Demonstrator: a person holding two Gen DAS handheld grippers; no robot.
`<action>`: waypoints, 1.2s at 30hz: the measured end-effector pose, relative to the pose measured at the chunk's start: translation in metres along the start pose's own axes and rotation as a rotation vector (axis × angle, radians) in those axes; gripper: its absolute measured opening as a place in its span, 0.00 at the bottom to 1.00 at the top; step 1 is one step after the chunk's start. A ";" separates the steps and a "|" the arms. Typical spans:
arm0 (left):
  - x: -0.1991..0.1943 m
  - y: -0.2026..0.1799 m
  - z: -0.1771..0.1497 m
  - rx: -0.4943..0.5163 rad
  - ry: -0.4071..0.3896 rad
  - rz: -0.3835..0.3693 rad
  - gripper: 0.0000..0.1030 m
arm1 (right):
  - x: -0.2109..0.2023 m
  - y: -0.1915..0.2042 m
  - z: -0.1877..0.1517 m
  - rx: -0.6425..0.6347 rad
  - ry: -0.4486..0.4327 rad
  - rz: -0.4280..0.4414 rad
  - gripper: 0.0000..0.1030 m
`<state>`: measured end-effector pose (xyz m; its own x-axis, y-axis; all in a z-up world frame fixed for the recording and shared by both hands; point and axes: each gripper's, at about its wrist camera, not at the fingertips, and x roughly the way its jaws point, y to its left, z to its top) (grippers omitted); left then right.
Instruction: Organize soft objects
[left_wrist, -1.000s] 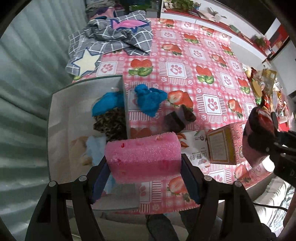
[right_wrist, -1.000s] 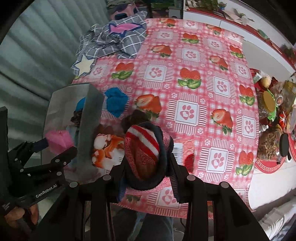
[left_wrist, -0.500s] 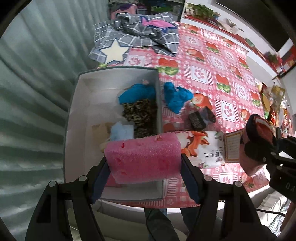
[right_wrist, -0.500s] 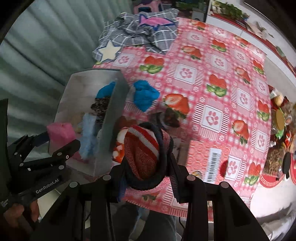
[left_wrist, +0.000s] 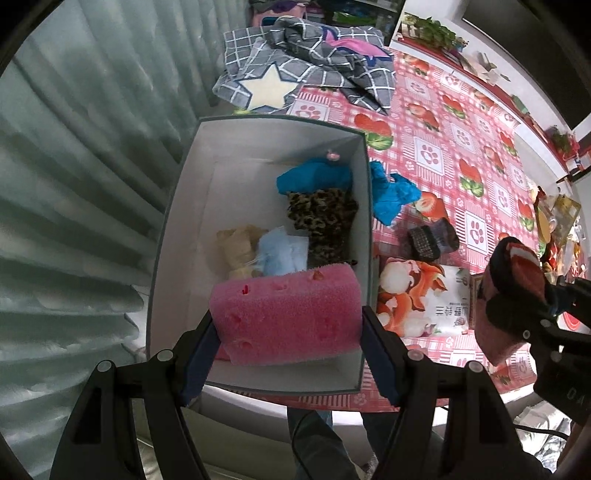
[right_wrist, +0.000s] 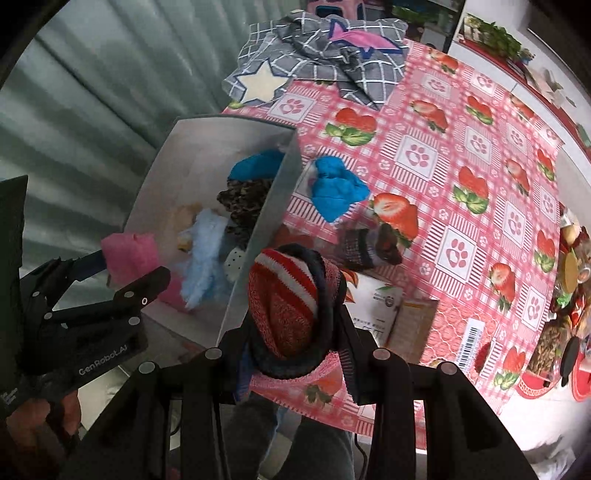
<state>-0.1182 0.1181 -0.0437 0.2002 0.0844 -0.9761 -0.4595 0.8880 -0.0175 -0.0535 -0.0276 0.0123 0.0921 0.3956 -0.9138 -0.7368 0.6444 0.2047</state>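
My left gripper (left_wrist: 288, 334) is shut on a pink sponge (left_wrist: 286, 314) and holds it over the near end of a grey box (left_wrist: 258, 125) with white inner walls. Inside the box lie a blue cloth (left_wrist: 314, 175), a leopard-print piece (left_wrist: 325, 218), a pale blue fluffy piece (left_wrist: 282, 254) and a beige one (left_wrist: 238, 247). My right gripper (right_wrist: 295, 325) is shut on a rolled red, white and navy striped sock (right_wrist: 288, 295), just right of the box's wall (right_wrist: 266, 236). On the tablecloth beside the box lie another blue cloth (right_wrist: 336, 188) and a dark knitted sock (right_wrist: 365, 245).
A tissue pack with a fox print (left_wrist: 421, 295) and a pink carton (right_wrist: 461, 328) lie near the table's front edge. A grey checked blanket with a star (left_wrist: 306, 70) is heaped at the far end. Food items (right_wrist: 565, 295) crowd the right edge. A corrugated wall (left_wrist: 74, 184) runs on the left.
Both grippers have shifted left with their loads. The pink sponge, earlier over the box's right wall and the tablecloth, now hangs over the box's inside. The striped sock has come next to the box wall.
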 end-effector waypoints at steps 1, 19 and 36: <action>0.001 0.002 0.000 -0.003 0.002 0.000 0.73 | 0.001 0.002 0.001 -0.006 0.003 0.001 0.39; 0.017 0.040 -0.008 -0.094 0.058 0.005 0.73 | 0.021 0.034 0.018 -0.078 0.050 0.030 0.39; 0.022 0.050 0.018 -0.097 0.044 0.024 0.73 | 0.031 0.056 0.066 -0.091 0.037 0.077 0.39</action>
<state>-0.1211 0.1725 -0.0620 0.1509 0.0832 -0.9850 -0.5457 0.8379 -0.0128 -0.0475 0.0646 0.0185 0.0091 0.4165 -0.9091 -0.7984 0.5504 0.2442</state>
